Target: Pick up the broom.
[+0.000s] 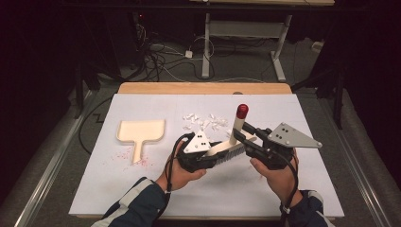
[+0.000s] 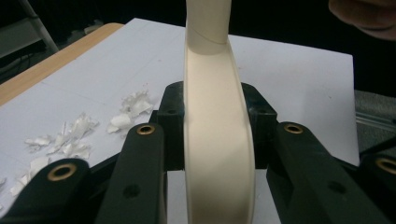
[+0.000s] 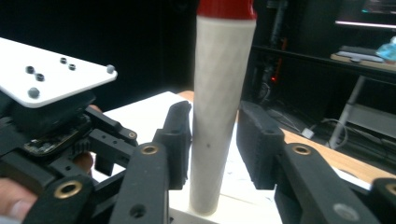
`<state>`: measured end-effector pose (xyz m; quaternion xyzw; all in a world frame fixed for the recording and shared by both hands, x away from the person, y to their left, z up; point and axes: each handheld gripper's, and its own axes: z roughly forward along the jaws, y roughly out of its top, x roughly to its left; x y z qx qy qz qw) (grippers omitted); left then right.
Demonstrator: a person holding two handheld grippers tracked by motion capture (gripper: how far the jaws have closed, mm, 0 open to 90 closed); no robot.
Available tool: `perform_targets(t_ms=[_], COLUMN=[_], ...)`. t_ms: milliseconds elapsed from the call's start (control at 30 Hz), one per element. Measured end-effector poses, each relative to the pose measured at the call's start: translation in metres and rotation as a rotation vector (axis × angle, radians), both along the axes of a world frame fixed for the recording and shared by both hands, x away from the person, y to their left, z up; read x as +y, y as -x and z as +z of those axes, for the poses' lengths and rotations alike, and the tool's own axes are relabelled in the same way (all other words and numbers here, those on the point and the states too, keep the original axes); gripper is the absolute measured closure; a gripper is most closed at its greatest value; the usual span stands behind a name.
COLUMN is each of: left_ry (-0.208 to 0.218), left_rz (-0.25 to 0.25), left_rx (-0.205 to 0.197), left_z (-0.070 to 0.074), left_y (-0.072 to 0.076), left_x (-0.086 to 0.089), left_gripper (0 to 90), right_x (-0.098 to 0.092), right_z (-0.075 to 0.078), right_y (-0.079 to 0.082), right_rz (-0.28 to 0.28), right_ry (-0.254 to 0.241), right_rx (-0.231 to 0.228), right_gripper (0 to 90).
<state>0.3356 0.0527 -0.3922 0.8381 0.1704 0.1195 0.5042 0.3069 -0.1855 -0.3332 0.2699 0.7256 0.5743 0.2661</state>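
While clamped on the brush (image 2: 218, 140) by the left gripper (image 2: 217, 126), with the right gripper (image 3: 214, 140) loosened around its handle (image 3: 219, 116), risked tipping onto the counter (image 1: 142, 189).

**Three camera positions over one table**

High view: fixed above the near edge, facing forward and down, taking in the whole table (image 1: 142, 189) from a distance. Left gripper view: rides close behind its jaws, looking low across the white surface toward the paper scraps (image 2: 79, 135) at left of frame. Right gripper view: equally close, facing level toward the dark room. All three share the cream brush (image 1: 226, 147)
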Motion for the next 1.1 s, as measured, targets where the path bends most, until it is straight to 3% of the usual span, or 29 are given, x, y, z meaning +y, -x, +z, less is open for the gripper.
perform_targets(t_ms=[67,200,300,367,433,600,667,733,933,1033,1100], left_ry=[-0.011,-0.030,-0.053,-0.071,-0.101,-0.153,-0.157,-0.162,-0.148,-0.124,-0.123], left_rz=[-0.008,-0.042,-0.069,-0.087,-0.112,-0.167,-0.183,-0.204,-0.280,-0.304,-0.317], left_rx=[-0.001,0.006,0.012,0.016,0.012,0.017,0.020,0.017,0.020,0.037,0.044], left_z=[0.000,-0.001,-0.003,-0.005,-0.007,-0.009,-0.008,-0.007,-0.007,-0.007,-0.008], left_y=[0.000,0.001,0.003,0.004,0.007,0.014,0.016,0.019,0.026,0.025,0.024], left_x=[0.002,0.008,0.012,0.014,0.015,0.017,0.018,0.019,0.021,0.021,0.022], left_gripper=[66.0,66.0,66.0,66.0,65.9,65.9,65.9,65.9,65.9,65.8,65.8], right_x=[-0.003,-0.013,-0.025,-0.027,-0.029,-0.022,-0.015,-0.009,0.003,0.008,0.009], right_z=[0.002,0.001,-0.003,-0.009,-0.016,-0.034,-0.040,-0.044,-0.058,-0.064,-0.067], right_y=[0.001,-0.003,-0.008,-0.012,-0.017,-0.025,-0.025,-0.023,-0.022,-0.021,-0.023], right_rz=[0.024,0.111,0.200,0.225,0.271,0.368,0.432,0.456,0.549,0.625,0.661], right_ry=[0.036,0.116,0.165,0.259,0.310,0.393,0.423,0.458,0.482,0.478,0.470], right_rx=[-0.011,0.008,0.059,0.086,0.118,0.171,0.200,0.210,0.223,0.243,0.237], right_gripper=[58.7,49.2,47.8,42.7,42.6,40.8,41.2,41.8,46.3,58.5,60.1])
